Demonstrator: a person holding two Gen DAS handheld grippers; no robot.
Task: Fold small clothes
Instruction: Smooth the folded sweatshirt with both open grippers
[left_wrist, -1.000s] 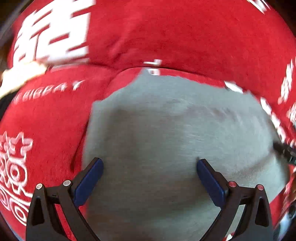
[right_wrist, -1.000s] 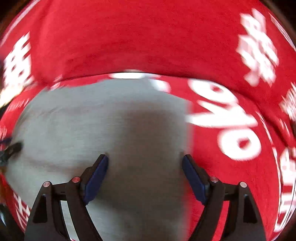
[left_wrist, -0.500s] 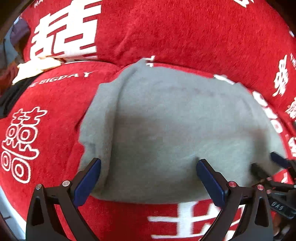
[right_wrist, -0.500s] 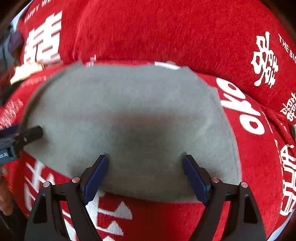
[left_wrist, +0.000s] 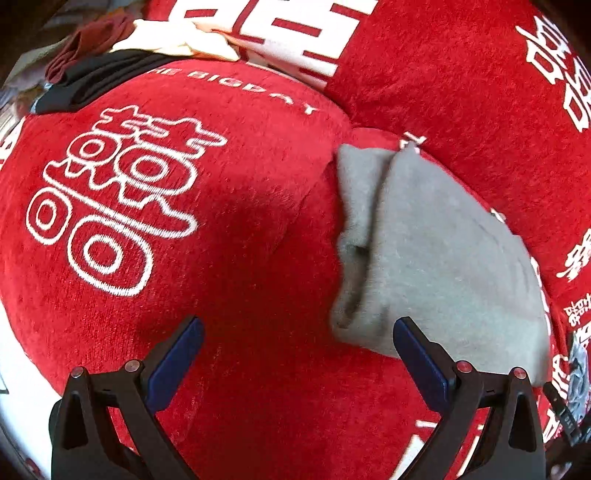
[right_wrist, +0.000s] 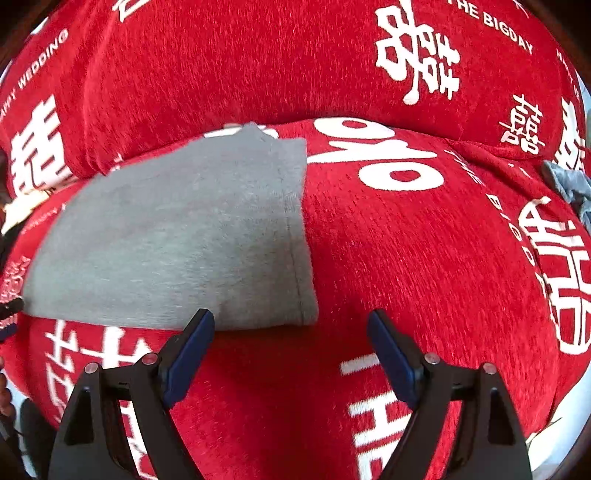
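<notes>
Your left gripper (left_wrist: 297, 354) hangs over a red plush cushion cover printed with white Chinese characters and English words (left_wrist: 207, 236). Its jaws are spread wide and hold nothing. The blue pads (left_wrist: 177, 354) sit apart above bare red fabric.

The folded grey knit garment (left_wrist: 439, 262) lies flat on the seat cushion, to the right of centre in the left wrist view. Its far end nears the crease where the seat meets the red back cushion (left_wrist: 443, 70). The garment's left side shows stacked folded layers with small gaps between them. The right pad of your left gripper overlaps the garment's near edge in the picture; you cannot tell whether it touches.

Your right gripper (right_wrist: 291, 347) also has its jaws spread wide, empty. In the right wrist view the grey garment (right_wrist: 177, 236) sits to the left of centre, with a stitched hem running down its right edge. The left pad (right_wrist: 188, 350) lies just at the garment's near edge.

At the top left of the left wrist view, a pile of other clothes (left_wrist: 110, 55) rests well apart from the grey garment: black, cream and dark red pieces. A scrap of pale blue cloth (right_wrist: 569, 184) shows at the far right of the right wrist view.
</notes>
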